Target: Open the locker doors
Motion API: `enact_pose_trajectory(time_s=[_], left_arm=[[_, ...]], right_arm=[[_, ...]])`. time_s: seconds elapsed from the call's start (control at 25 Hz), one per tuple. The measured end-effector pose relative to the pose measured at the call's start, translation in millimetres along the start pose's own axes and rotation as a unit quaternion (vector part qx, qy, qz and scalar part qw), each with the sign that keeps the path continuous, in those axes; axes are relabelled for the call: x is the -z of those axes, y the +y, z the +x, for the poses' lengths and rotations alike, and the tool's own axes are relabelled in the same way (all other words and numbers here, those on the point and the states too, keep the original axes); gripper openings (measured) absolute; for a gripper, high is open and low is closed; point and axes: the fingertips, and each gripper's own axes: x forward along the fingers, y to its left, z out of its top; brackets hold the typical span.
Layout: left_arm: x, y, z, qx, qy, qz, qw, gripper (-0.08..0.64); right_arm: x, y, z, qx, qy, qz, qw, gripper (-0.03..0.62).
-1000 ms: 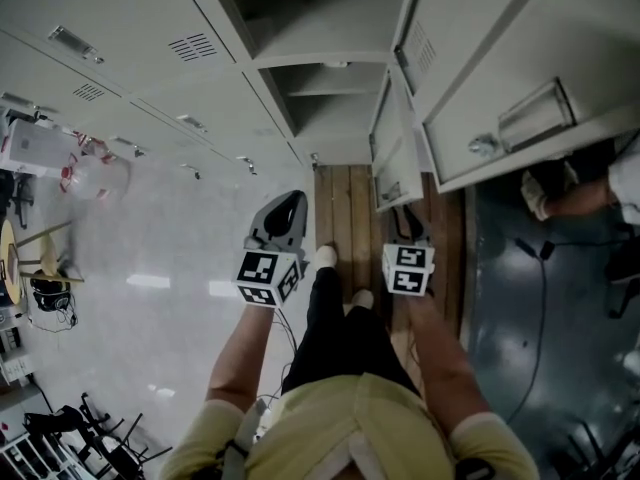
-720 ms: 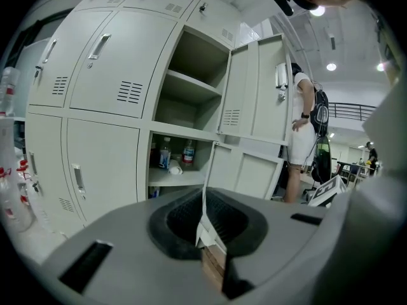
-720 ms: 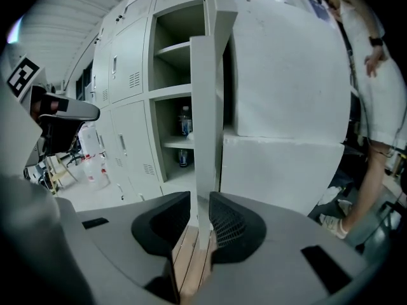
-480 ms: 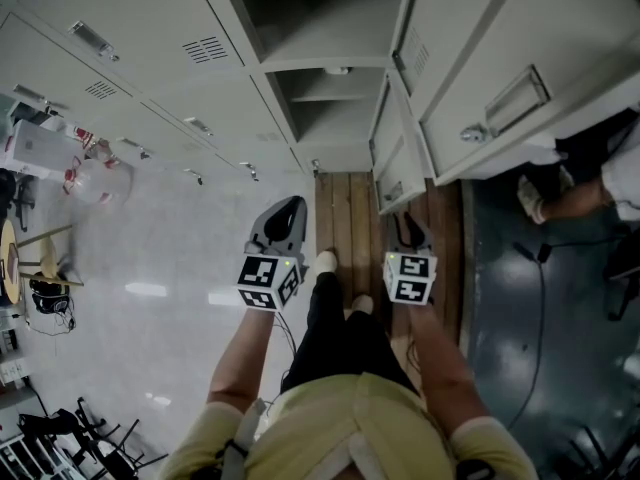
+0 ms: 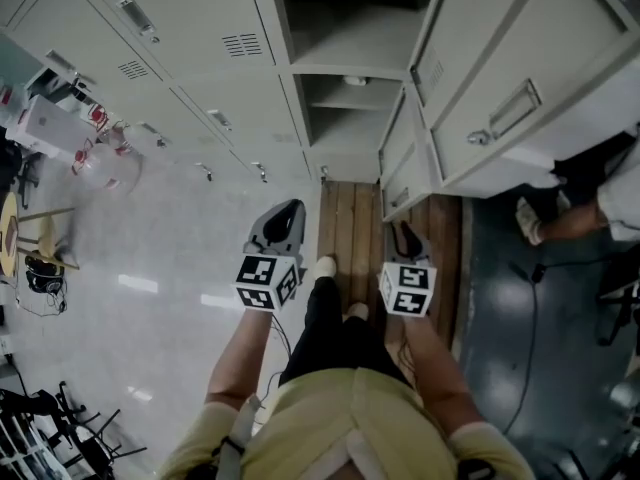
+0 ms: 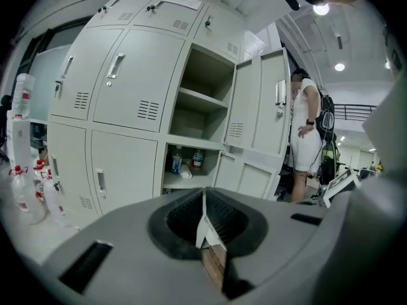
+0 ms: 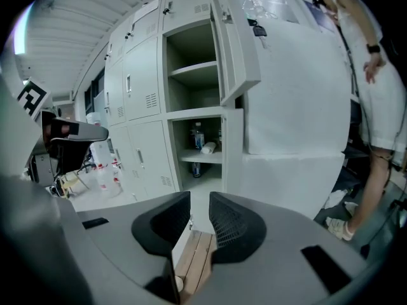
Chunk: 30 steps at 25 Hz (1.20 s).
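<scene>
Overhead in the head view, the right gripper sat slightly farther back from the open locker doors than a second before. Both forearms reached forward, and the left gripper angled down.

Left gripper view: fingers pressed together, empty.

Right gripper view: fingers parted, nothing between them, the doors ahead.

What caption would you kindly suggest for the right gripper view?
Open right tool faces two opened lockers, bottles on lower shelf.
</scene>
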Motion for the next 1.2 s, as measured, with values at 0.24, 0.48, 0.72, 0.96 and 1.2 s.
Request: enact_pose_trajectory(time_s=[0.24,0.48,0.72,0.96,1.2], left_arm=[[-18,7,-24,-0.02,-0.016,-0.008,0.9996,0.003],[-56,16,-43,-0.034,-0.041,-0.015,0.9985,0.003],[-102,14,-64,-0.04,-0.071,-0.001,0.9967,0.003],[-133,13,-84,-0.054,-0.089,0.019,0.9944,0.003],[-161,14,-92,-0.067,-0.099,0.022,0.9926,0.003]], right_arm=[[-38,30,-8,-0.034,-0.019,-0.024,0.999,0.091],[-106,62,-19,-0.075,-0.059,-0.04,0.995,0.091],[-167,88,-37,-0.102,-0.111,-0.062,0.987,0.091],[-210,106,-54,-0.119,-0.145,-0.069,0.98,0.091],[-249,116,-71,-0.136,-0.174,-0.07,0.973,0.091]])
